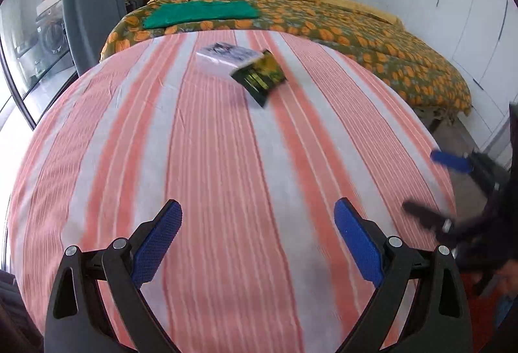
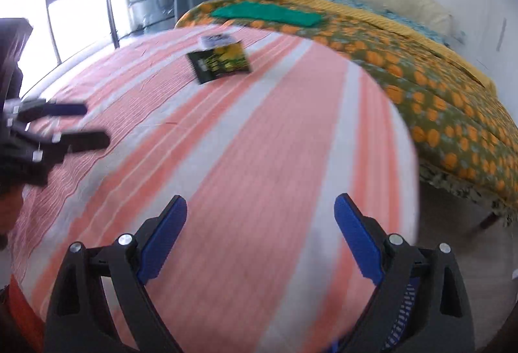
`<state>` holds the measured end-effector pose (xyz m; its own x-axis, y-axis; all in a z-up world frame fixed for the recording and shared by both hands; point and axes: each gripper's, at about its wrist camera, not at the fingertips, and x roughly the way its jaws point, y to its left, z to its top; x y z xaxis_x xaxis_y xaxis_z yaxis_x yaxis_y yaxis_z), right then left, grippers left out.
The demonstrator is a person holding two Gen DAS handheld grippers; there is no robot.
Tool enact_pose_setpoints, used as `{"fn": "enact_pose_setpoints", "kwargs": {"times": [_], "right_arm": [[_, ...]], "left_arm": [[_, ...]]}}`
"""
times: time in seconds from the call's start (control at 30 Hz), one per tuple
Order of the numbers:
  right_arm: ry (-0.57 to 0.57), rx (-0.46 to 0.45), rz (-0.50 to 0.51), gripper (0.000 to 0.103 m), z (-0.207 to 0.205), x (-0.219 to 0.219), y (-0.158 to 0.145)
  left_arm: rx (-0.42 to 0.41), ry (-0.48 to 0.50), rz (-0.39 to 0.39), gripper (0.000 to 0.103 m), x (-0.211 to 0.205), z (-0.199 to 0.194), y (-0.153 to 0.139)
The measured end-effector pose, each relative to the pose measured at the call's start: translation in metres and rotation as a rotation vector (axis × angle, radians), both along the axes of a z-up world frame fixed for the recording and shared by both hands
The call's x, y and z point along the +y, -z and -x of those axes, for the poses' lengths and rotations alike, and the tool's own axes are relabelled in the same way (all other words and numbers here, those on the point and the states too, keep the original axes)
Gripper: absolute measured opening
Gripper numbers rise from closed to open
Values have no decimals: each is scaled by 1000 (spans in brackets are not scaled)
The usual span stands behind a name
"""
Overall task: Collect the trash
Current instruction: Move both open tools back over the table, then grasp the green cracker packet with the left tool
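On striped surface (image 1: 226, 191), far from you, near bed (image 1: 356, 26): dark snack packet (image 1: 260, 76), one edge lifted, leaning on white wrapper (image 1: 223, 56) behind it. Both look thin, light, crinkly, likely slippery; they bend, not break. You best pinch packet by raised edge. Your left gripper (image 1: 257, 239): jaws wide, nothing between, touching nothing. Your right gripper (image 2: 260, 236): jaws wide too, empty, well short of packet.
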<state>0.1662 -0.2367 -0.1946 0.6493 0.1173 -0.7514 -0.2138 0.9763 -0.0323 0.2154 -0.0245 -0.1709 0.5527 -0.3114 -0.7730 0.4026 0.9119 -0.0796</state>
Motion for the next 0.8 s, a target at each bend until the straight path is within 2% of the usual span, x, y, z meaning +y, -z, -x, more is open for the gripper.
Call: {"fn": "enact_pose_setpoints", "kwargs": {"times": [0.07, 0.17, 0.27, 0.43, 0.47, 0.53, 0.57, 0.63, 0.7, 0.8], "right_arm": [[-23, 38, 20, 90, -13, 16, 9], [-20, 41, 16, 90, -22, 28, 13], [-6, 47, 3, 91, -22, 27, 16], [-2, 27, 21, 91, -20, 28, 15], [-1, 23, 26, 91, -18, 29, 15], [-1, 15, 36, 91, -17, 30, 15], [-1, 10, 45, 91, -16, 31, 15], [-2, 1, 57, 91, -14, 32, 15], [-1, -2, 62, 91, -13, 33, 14], [-1, 2, 55, 91, -15, 32, 14]], "left_arm": [[-4, 1, 11, 94, 0, -26, -3], [-11, 25, 19, 91, -13, -63, -6], [-7, 9, 18, 79, -26, -97, -1], [32, 11, 35, 51, -40, -136, 13], [35, 17, 36, 47, -42, -138, 15], [46, 35, 45, 28, -46, -140, 17], [52, 45, 57, 23, -47, -139, 18], [55, 52, 85, 8, -47, -138, 17], [59, 46, 103, 1, -45, -134, 16], [75, 27, 129, 0, -36, -117, 9]]}}
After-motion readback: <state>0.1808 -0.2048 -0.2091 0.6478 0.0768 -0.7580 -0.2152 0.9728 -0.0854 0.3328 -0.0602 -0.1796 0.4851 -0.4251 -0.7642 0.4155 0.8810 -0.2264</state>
